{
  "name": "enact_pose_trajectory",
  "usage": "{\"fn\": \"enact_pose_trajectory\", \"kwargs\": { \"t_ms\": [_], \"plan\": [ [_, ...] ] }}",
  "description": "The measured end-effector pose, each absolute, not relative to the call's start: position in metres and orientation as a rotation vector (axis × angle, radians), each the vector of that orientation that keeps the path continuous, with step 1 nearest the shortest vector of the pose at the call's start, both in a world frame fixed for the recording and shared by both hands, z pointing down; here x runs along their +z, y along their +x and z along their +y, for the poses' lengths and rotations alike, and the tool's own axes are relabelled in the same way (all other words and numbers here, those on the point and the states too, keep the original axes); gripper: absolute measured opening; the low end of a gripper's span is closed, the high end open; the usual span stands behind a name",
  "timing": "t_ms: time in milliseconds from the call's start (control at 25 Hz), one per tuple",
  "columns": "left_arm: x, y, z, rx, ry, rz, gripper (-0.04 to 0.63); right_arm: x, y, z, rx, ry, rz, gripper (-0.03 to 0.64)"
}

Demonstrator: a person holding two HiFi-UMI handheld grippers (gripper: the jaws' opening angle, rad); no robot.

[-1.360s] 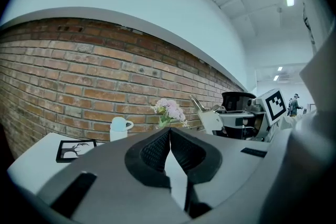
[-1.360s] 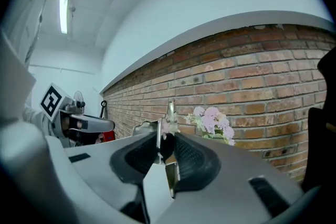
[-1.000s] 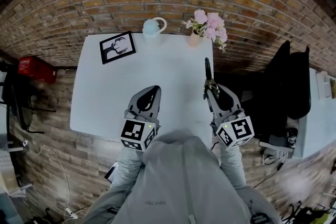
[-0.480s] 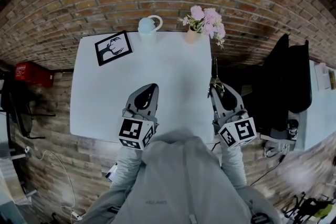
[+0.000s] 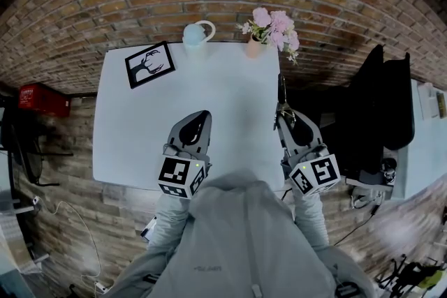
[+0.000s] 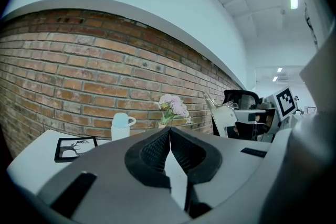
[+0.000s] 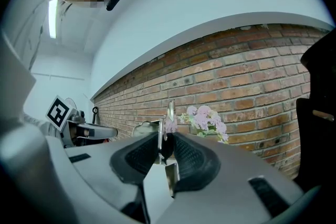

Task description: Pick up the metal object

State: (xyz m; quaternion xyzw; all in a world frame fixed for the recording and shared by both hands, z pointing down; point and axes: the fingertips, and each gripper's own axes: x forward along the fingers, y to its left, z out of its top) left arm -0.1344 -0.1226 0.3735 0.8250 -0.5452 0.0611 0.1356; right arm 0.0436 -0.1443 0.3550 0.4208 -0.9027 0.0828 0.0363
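The metal object [image 5: 281, 90] is a slim dark-and-silver tool that sticks out forward past my right gripper [image 5: 283, 115], over the right edge of the white table [image 5: 133, 129]. In the right gripper view the jaws are shut on the metal object [image 7: 169, 110], which stands upright between the pads of my right gripper [image 7: 167, 136]. My left gripper [image 5: 199, 119] hangs over the table's near middle, and in its own view my left gripper [image 6: 169, 131] is shut with nothing in it. From there the right gripper's body [image 6: 231, 115] shows at the right.
A black-framed picture [image 5: 149, 63] lies at the table's far left. A pale blue mug [image 5: 194, 33] and a vase of pink flowers [image 5: 272, 28] stand along the far edge by the brick wall. A black chair [image 5: 380, 108] is to the right, a red box [image 5: 43, 95] to the left.
The head view has shifted slightly. Both grippers keep about the same places, and the metal object stays in the right gripper.
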Motion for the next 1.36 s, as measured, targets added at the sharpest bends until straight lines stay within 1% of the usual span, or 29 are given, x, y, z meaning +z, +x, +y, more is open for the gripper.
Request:
{"fn": "enact_pose_trajectory", "kwargs": {
  "t_ms": [1360],
  "plan": [
    [0.3796, -0.1413, -0.1272, 0.179, 2.369, -1.593, 0.026, 0.3644, 0.0461, -0.1468, 0.279, 1.305, -2.747, 0.1]
  ]
}}
